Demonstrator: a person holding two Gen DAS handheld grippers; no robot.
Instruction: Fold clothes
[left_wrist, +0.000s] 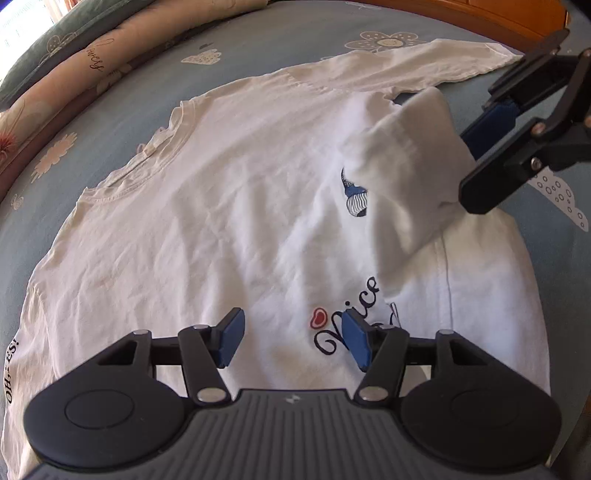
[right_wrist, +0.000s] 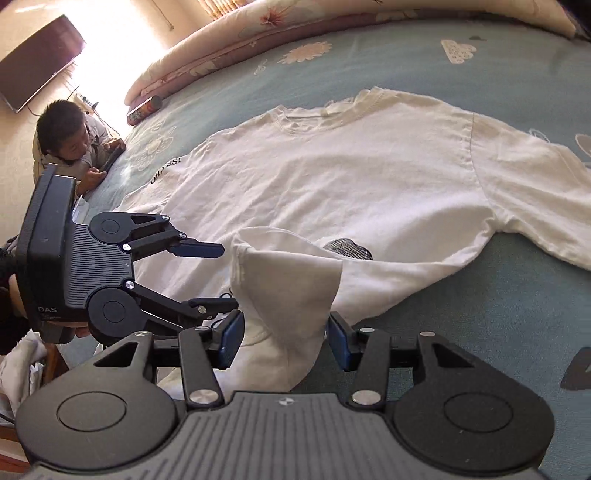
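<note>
A white T-shirt (left_wrist: 221, 203) (right_wrist: 369, 177) with dark lettering and a red heart lies spread, print up, on a blue-grey flowered bedsheet (left_wrist: 258, 48). One lower corner is lifted into a standing fold (left_wrist: 406, 166) (right_wrist: 284, 280). My right gripper (right_wrist: 284, 336) (left_wrist: 454, 158) has that fold between its blue pads; the jaws stand apart and the cloth sits loosely in the gap. My left gripper (left_wrist: 291, 336) (right_wrist: 227, 277) hovers open just above the printed lettering (left_wrist: 347, 321), with nothing between its fingers.
Rolled quilts and pillows (left_wrist: 74, 74) (right_wrist: 258, 22) line the far side of the bed. A wooden bed frame (left_wrist: 480, 18) shows at the top right. A person (right_wrist: 74, 144) leans on the bed's edge with a phone, below a wall screen (right_wrist: 40, 62).
</note>
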